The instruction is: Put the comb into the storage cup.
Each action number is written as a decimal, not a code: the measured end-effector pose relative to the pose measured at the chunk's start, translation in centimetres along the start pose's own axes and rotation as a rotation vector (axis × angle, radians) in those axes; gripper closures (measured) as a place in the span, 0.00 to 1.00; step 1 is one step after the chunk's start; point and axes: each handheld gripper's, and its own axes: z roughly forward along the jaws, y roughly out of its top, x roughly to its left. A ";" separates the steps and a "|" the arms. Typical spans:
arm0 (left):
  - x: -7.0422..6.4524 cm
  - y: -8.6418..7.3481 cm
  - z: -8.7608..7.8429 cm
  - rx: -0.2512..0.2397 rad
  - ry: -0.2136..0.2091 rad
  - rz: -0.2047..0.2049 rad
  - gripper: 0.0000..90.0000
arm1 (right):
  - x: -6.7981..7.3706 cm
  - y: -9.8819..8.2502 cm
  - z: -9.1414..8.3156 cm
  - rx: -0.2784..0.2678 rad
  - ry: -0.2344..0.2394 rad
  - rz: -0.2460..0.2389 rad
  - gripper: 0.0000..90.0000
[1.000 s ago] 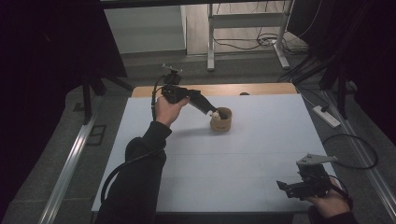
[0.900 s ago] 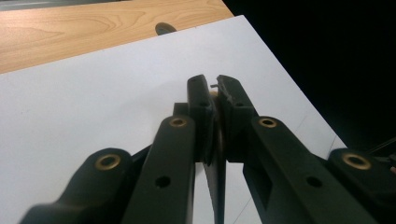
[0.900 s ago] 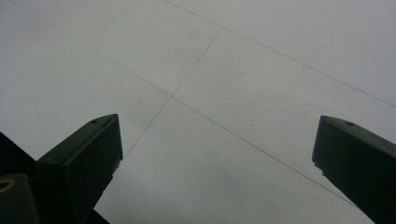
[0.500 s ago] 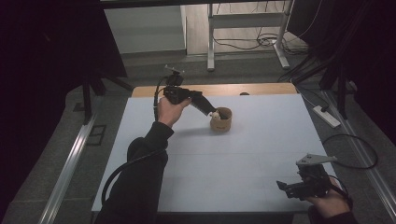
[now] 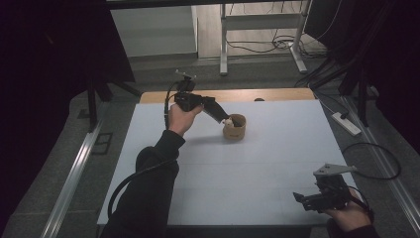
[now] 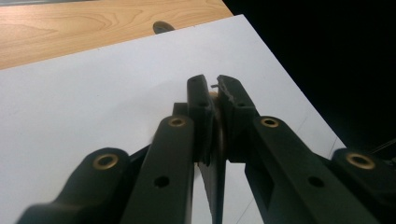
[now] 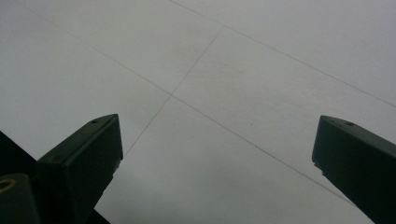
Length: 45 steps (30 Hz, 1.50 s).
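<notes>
Gripping the cup's rim at the bench's far middle.
Left gripper fingers pinch the tan cup wall; right gripper spread, idle, well apart from cup. Next: likely lift straight, keeping pinch firm.

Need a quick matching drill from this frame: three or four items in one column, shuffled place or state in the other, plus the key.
Column 1
1. left gripper
2. right gripper
3. tan cup
4. white tabletop

Column 2
A. jaws wide apart, nothing between them, near corner of the table
B. stands upright toward the far edge
C. jaws closed on the cup's rim
D. marked with thin crossing lines

Pairs: 1-C, 2-A, 3-B, 4-D
</notes>
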 end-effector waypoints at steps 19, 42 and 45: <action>-0.1 -0.2 0.2 -0.034 0.076 0.049 0.60 | 0.0 0.0 0.0 0.002 -0.001 -0.002 0.02; -1.4 -1.6 0.9 -0.075 0.210 0.280 0.11 | 0.0 0.0 -0.1 -0.008 -0.008 -0.003 0.02; -1.5 -1.9 1.0 -0.065 0.214 0.306 0.07 | 0.0 0.0 -0.1 -0.012 -0.006 0.000 0.01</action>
